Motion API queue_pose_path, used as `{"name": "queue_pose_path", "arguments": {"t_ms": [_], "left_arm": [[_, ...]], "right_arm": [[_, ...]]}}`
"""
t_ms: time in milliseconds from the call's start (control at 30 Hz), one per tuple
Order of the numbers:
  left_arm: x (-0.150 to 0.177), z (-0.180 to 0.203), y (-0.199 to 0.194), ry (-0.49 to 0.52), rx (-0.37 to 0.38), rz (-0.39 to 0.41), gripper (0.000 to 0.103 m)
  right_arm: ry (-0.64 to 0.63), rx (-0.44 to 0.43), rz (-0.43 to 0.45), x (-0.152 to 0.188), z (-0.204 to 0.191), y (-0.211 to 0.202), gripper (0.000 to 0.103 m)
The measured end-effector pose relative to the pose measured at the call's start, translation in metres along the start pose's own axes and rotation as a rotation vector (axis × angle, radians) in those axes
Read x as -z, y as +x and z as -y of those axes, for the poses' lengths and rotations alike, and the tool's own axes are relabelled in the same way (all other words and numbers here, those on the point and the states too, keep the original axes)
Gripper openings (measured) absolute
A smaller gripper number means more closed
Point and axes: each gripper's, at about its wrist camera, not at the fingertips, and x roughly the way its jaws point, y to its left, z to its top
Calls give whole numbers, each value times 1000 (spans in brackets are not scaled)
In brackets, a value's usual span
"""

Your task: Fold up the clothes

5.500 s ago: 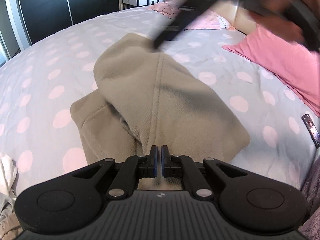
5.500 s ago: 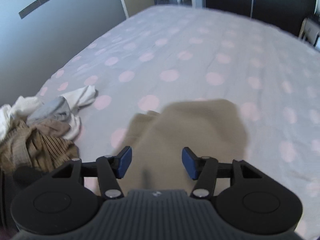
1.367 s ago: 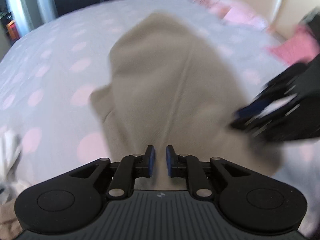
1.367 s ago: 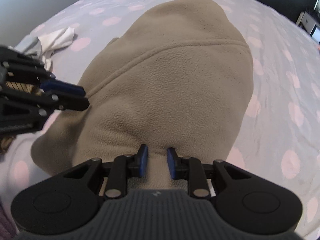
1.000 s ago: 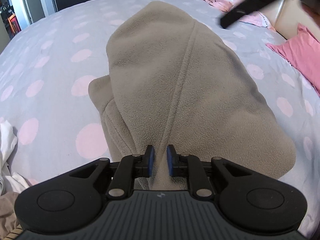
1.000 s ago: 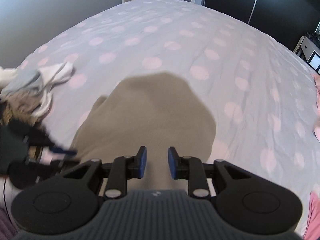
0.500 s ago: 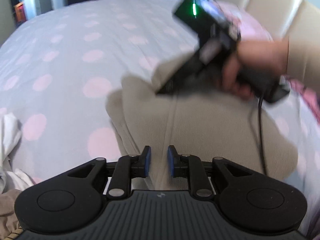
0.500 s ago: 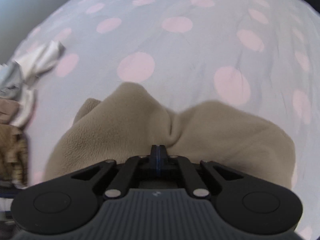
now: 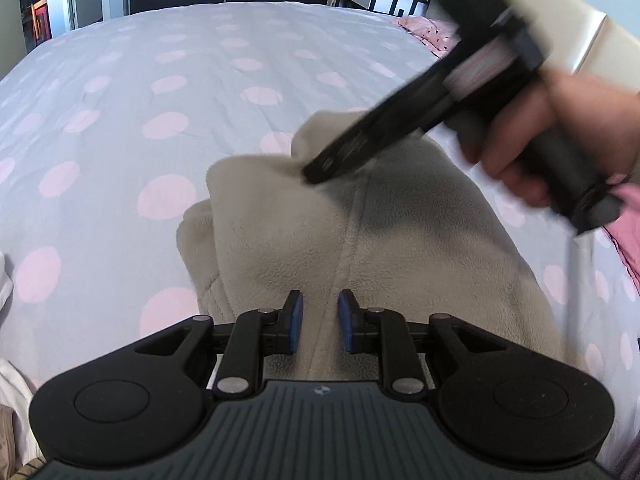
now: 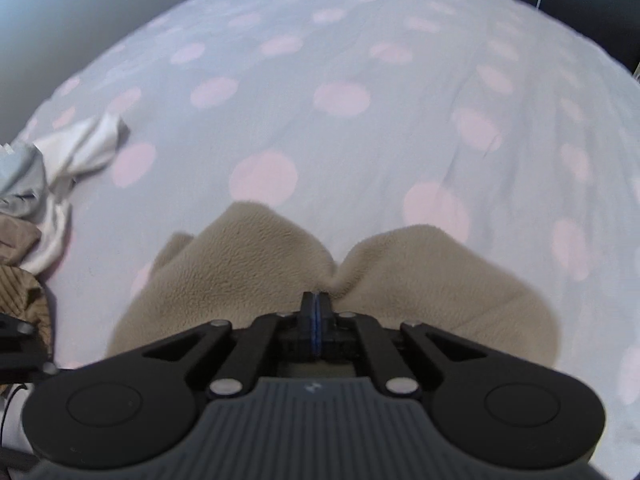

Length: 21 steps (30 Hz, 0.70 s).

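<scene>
I count one beige fleece garment (image 9: 360, 240) on the grey bedcover with pink dots (image 9: 200, 80), and two black two-finger grippers working it. The fleece lies in a folded mound in the middle of the bed. In the left wrist view its long axis runs from just under my left gripper (image 9: 319, 322) away toward the far side of the bed, with a raised seam along that line. Its far edge is bunched into two lobes with a dip between them.

My left gripper hovers over the near end of the fleece, its jaws a narrow gap apart and just opening wider, with the seam showing between the blue pads (image 9: 294, 320) but nothing pinched. My right gripper (image 10: 316, 320) has its pads pressed together on the far edge of the fleece, right at the dip. A hand (image 9: 560, 132) holds its handle, blurred in the left view.

One loose heap of other clothes (image 10: 36, 208) sits well apart at the left edge. I think it holds white, grey and brown pieces. One pink pillow (image 9: 628, 220) lies at the right.
</scene>
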Motion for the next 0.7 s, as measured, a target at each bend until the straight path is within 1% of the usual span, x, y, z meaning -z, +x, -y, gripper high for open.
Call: {"name": "queue_pose_path", "arguments": {"t_ms": [33,67,133,167,267,333,433,467,500,567,600,700], "left_arm": [[1,3,1,10,-10,0,19],[1,6,1,23,-18,0,19],[-1,10,0,37,-23,-8,19],[-3,11,-3,41,-19,-15,19],[-12,9,-8,47,-5,-37,19],[-19,11,-13,60,-9,-39,19],[-33,16,-21,84,-25,7,19],[-38,17,-20,84,-30,14,19],[-41,17,-17,87,-36,5,19],[-46,17,-3,100,-51,-34,19],[-47,15,6,105,-65,-67,19],[-40,8,34,127,-110,-140,19]], "right_arm": [[-4,0,-7,-1,2,-12,8],[-8,0,-14,-2,5,-25,12],[-33,-1,-29,-1,8,-50,21],[-46,-2,-39,1,9,-62,28],[-79,-13,-61,13,13,-91,29],[-87,-26,-74,23,14,-104,29],[-68,-59,-100,38,19,-103,29],[-62,-68,-108,42,19,-99,29],[-62,-71,-116,45,17,-92,31],[-87,-59,-129,49,11,-78,32],[-99,-58,-135,49,8,-72,32],[-121,-68,-150,43,-4,-54,32]]}}
